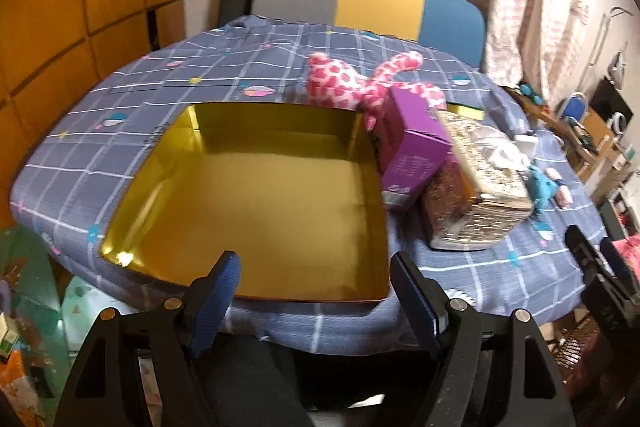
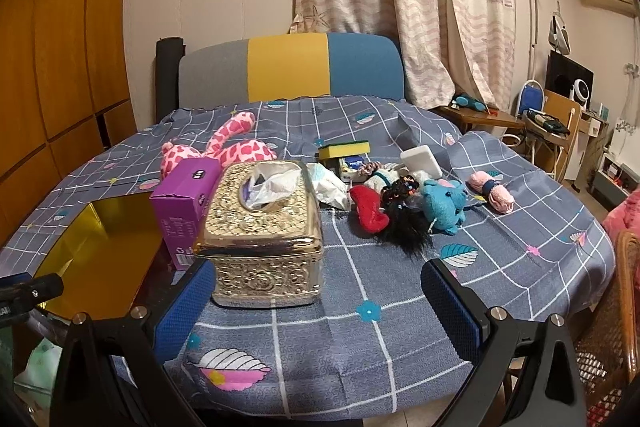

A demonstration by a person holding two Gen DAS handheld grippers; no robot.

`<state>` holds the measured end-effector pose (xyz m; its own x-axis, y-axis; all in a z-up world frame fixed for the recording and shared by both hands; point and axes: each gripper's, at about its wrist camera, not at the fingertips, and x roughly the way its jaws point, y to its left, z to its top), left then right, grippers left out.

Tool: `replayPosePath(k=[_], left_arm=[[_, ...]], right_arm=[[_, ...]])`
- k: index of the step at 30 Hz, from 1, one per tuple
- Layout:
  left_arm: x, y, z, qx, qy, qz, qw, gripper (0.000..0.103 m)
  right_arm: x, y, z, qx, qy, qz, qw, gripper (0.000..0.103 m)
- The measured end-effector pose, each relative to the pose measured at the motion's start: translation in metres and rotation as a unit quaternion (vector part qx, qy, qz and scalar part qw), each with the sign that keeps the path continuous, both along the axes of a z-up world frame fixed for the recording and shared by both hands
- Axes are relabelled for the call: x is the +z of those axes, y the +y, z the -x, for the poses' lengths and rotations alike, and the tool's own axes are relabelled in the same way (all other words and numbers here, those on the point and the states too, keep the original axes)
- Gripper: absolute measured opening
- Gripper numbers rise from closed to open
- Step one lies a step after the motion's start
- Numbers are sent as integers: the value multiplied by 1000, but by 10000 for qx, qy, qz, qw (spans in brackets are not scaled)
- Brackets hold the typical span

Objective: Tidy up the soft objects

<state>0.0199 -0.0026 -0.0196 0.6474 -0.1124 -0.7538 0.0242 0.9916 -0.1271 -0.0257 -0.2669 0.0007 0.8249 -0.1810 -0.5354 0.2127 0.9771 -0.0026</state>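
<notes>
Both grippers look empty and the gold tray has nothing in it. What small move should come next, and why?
Probably send the right gripper, open and empty, forward over the tissue box toward the blue plush. The soft toys lie clustered beyond it, and the gold tray is still empty.

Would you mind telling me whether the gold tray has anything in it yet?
Empty. The left wrist view shows the gold tray's whole floor bare; the pink spotted plush lies on the cloth behind it.

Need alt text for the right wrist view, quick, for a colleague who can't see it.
The open right gripper hovers empty above a blue checked tablecloth, facing a gold tissue box. An empty gold tray sits left; small soft toys lie behind.
</notes>
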Motion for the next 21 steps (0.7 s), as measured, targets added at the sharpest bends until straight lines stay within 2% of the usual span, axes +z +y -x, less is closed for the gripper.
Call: replayPosePath(k=[3,8,15,21], left_arm=[[2,-12,-5,-324,72,175,9993,79],[7,-42,-21,-1011,288,735,9917,79],[19,-120,-39,-1929,306,730,9780,79],[18,-180,-55,-2399,288,688,9679,79]], right_arm=[[-3,-12,-3,-116,93,-7,9999,103],[-9,-54,-11,-318,231,-83,9992,103],[-30,-129,-22,-814,343,-391,9953,103],[-39,-191,-70,-1066,251,-549,9925,103]])
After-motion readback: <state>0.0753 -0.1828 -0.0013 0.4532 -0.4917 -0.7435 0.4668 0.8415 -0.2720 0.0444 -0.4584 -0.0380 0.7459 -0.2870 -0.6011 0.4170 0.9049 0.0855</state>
